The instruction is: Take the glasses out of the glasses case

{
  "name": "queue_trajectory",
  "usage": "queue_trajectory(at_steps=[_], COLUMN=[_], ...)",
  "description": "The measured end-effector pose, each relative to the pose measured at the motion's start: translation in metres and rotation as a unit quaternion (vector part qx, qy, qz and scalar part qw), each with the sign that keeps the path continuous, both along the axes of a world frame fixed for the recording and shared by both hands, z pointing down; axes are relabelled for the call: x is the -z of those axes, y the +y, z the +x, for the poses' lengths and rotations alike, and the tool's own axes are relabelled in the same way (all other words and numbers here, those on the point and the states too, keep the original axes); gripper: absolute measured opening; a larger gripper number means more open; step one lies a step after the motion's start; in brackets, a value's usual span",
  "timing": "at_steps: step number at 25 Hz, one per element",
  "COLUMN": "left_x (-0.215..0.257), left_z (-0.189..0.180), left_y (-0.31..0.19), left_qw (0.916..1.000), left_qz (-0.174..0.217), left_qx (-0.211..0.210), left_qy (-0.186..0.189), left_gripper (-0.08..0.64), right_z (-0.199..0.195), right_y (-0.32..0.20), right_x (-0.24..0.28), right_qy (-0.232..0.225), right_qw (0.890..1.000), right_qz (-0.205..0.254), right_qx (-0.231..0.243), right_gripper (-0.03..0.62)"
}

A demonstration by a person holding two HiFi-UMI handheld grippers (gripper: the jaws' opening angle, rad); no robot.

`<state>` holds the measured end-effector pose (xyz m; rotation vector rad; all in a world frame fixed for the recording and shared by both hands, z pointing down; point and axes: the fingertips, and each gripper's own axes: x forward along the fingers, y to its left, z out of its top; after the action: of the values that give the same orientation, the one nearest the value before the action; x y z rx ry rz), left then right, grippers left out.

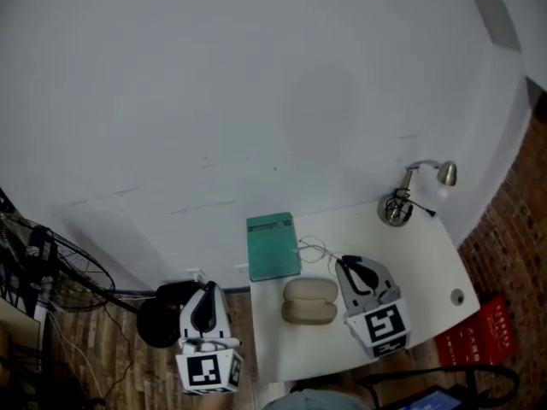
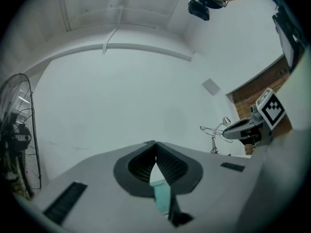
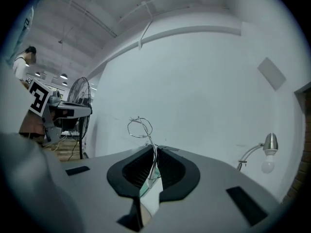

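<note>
A beige glasses case [image 1: 309, 301] lies closed on the white table [image 1: 427, 263]. My right gripper [image 1: 342, 263] hovers just right of it, shut on thin wire-framed glasses [image 1: 312, 248]. In the right gripper view the glasses [image 3: 140, 127] stick up from between the pinched jaws [image 3: 154, 149], their frame in the air in front of the wall. My left gripper [image 1: 208, 287] hangs off the table's left edge, over the floor. Its jaws [image 2: 155, 144] are shut with nothing between them. The left gripper view shows the right gripper [image 2: 243, 126] with the glasses [image 2: 210, 129].
A teal box [image 1: 273, 246] lies behind the case. A desk lamp [image 1: 402, 199] stands at the table's far right corner. A fan [image 1: 51, 263] and a black round object [image 1: 158, 314] stand on the floor to the left, and a red item [image 1: 479, 336] to the right.
</note>
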<state>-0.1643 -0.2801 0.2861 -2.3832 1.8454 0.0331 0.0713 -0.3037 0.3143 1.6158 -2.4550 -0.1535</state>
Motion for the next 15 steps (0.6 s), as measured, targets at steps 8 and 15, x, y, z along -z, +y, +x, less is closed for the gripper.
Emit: queue_trajectory(at_steps=[8, 15], left_x=[0.024, 0.046], left_z=[0.009, 0.009], left_y=[0.014, 0.029], left_qw=[0.9992, 0.9975], left_qz=[0.033, 0.064], left_qx=[-0.022, -0.025], left_qy=[0.005, 0.016], left_gripper=[0.006, 0.006], right_z=[0.008, 0.012], right_y=[0.027, 0.056], right_x=[0.058, 0.097], right_qy=[-0.003, -0.014], right_qw=[0.997, 0.99], right_qz=[0.08, 0.137], right_qx=[-0.02, -0.035], right_gripper=[0.041, 0.041])
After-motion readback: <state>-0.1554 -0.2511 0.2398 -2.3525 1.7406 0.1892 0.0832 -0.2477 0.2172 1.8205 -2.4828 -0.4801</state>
